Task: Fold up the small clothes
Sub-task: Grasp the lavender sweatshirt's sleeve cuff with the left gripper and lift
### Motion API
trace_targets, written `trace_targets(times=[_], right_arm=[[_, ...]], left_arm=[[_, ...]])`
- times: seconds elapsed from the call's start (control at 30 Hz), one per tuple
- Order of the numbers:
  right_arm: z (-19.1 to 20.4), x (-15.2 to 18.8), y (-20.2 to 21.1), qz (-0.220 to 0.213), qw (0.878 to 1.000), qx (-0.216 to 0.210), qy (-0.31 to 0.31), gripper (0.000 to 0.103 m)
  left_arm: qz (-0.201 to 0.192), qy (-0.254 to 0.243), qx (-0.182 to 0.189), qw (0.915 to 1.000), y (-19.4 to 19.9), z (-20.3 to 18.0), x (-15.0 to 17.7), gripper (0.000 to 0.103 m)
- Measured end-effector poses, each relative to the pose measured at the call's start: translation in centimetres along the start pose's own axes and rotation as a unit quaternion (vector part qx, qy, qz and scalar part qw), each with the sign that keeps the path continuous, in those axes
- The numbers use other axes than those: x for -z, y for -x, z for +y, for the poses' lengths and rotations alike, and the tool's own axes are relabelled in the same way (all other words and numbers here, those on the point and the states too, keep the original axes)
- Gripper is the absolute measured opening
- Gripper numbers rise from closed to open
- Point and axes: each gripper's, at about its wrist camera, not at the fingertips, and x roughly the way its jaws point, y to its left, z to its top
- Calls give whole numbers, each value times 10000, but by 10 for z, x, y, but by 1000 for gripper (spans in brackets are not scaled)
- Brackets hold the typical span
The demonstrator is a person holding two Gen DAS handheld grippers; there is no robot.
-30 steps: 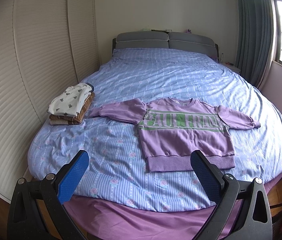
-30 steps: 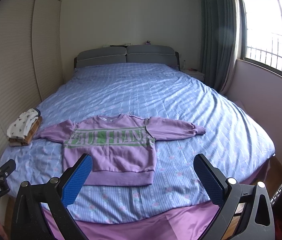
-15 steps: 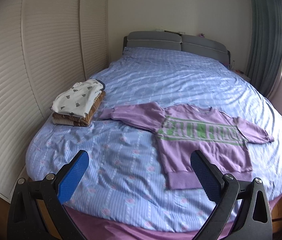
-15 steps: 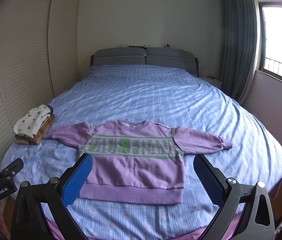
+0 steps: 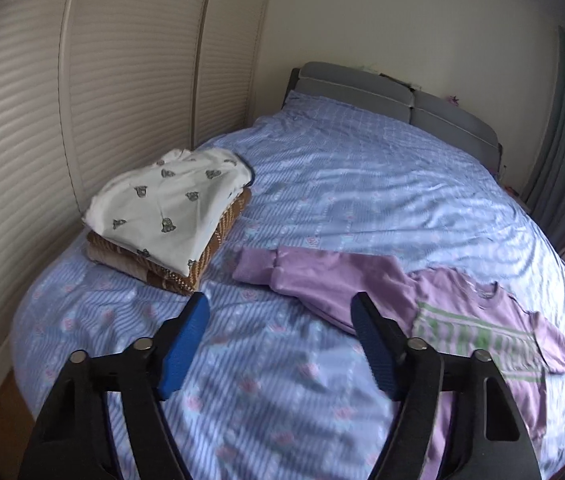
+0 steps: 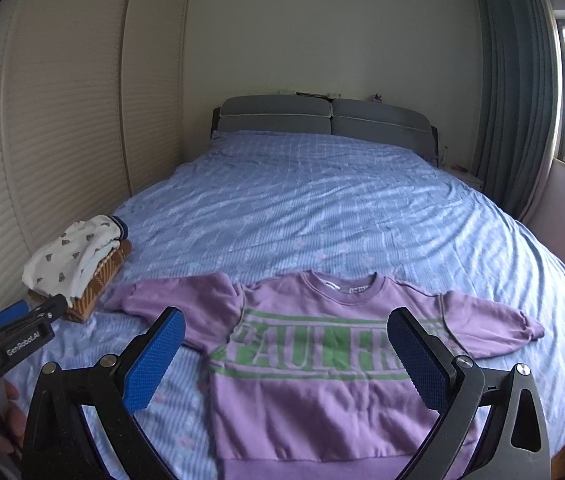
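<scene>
Lay flat on bed [image 6: 362, 200]: sweater [image 6: 322, 376], neck toward headboard [image 6: 322, 118], sleeves stretched crosswise. Hovered above with jaws spread, gripping nothing: left gripper [image 5: 282, 344], right gripper [image 6: 288, 356]. Nearby, folded pile [image 5: 166, 216].

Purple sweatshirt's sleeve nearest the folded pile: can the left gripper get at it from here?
Probably yes. The left gripper is open above bare bedspread, and the sleeve of the purple sweatshirt lies flat just ahead, clear of the folded pile.

Both grippers, the left gripper [image 5: 278, 342] and the right gripper [image 6: 284, 358], share black angular frames, silver screws and blue textured fingers [image 6: 153, 362]. White "GenRobot.AI" lettering marks the left one's side.
</scene>
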Motion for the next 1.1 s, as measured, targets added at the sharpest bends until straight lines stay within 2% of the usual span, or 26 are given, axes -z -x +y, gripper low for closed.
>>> trace_targets(times=[0.1,0.17,0.3,0.53,0.57,0.7,0.87,1.1], right_arm=[[18,2,-34,113,9999,4,-11,102],[28,5,-56,241,9997,-11,-45,102],[42,9,-91,409,9991,-14,-97,102],[52,12,-128,474,9987,52,-172,102],[54,13,-132,470,9987,73,-157,102],[56,17,-144,556,9983,92,-140,102],[57,25,-151,635,9979,116,-86,102],[46,27,-145,679,9974,186,-125,102]], left_arm=[[189,180,35,9997,-43,15,-2,53],[355,306,88,9989,-73,27,-3,40],[532,544,98,9971,-117,41,-2,35],[690,1120,145,9912,-167,60,6,35],[715,1180,153,9903,-173,61,8,32],[858,1497,284,9846,-194,65,13,22],[824,1792,294,9799,-203,71,15,9],[581,1492,232,9868,-188,60,3,5]])
